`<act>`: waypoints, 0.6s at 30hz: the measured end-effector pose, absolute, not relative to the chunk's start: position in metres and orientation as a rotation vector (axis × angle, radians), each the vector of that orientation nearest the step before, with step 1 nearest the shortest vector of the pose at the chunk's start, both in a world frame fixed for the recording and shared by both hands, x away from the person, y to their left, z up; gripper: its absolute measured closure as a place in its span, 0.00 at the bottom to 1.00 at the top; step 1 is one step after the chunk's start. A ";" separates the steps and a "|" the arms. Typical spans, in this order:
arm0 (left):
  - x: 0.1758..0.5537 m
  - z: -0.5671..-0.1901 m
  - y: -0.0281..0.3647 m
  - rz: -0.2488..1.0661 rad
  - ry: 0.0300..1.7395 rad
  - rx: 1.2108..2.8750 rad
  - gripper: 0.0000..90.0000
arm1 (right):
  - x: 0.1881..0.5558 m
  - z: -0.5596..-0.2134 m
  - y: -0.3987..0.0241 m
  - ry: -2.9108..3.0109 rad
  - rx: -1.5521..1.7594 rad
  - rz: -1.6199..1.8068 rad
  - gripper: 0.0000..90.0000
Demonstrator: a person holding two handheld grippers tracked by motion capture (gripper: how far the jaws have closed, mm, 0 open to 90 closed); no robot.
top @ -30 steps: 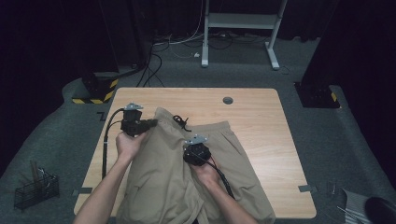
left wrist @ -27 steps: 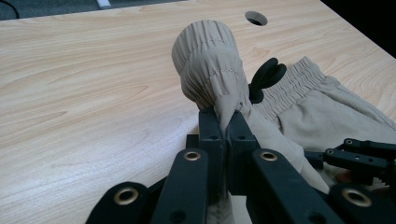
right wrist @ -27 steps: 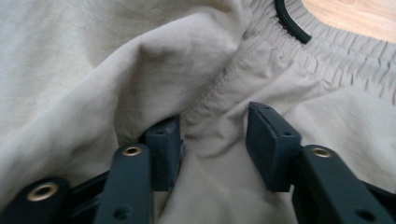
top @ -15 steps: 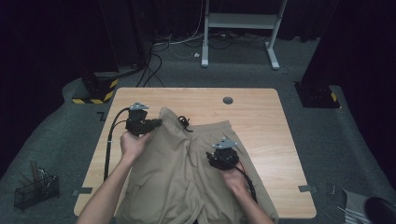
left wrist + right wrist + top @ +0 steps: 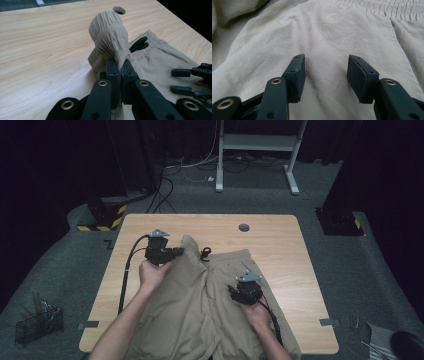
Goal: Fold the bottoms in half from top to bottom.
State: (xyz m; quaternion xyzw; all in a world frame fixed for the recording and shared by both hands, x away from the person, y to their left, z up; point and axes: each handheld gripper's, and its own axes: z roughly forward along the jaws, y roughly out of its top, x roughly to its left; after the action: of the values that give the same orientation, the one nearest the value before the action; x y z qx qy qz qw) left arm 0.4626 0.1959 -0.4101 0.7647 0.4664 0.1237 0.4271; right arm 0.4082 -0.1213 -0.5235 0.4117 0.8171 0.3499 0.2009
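Note:
Beige trousers (image 5: 200, 310) lie spread on the wooden table (image 5: 285, 250), waistband toward the far side. My left gripper (image 5: 177, 252) is shut on a bunched fold of the elastic waistband (image 5: 107, 32), held a little off the table. A black drawstring (image 5: 205, 253) curls beside that fold. My right gripper (image 5: 233, 290) hovers over the right half of the trousers (image 5: 332, 32). Its jaws have just been opening and stand open (image 5: 325, 75), with nothing pinched; flat fabric lies beneath them. The left gripper view shows my left gripper (image 5: 119, 67) up close and the right gripper (image 5: 186, 80) at the right edge.
A round cable hole (image 5: 244, 227) sits near the table's far edge. Bare wood lies left of and beyond the trousers. On the floor are a wire basket (image 5: 37, 322) at the left, a yellow-black striped block (image 5: 105, 215) and a white desk frame (image 5: 255, 142) behind.
The right gripper slid to the right across the trousers and its jaws spread wider. The left gripper shifted slightly toward the far side, still holding the waistband fold.

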 end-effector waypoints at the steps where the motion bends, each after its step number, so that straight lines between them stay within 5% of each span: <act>1: 0.464 -0.408 0.190 0.297 1.152 1.912 0.97 | 0.408 -0.523 -0.121 2.282 1.151 0.976 0.54; 18: 0.476 -0.405 0.126 0.231 1.037 1.957 0.97 | 0.408 -0.523 -0.121 2.280 1.149 0.973 0.54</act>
State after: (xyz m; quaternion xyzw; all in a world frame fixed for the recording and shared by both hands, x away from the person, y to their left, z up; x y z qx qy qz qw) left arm 0.4759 0.1264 -0.4049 0.7886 0.4179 0.0929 0.4414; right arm 0.4079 -0.1211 -0.5235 0.4117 0.8170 0.3488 0.2032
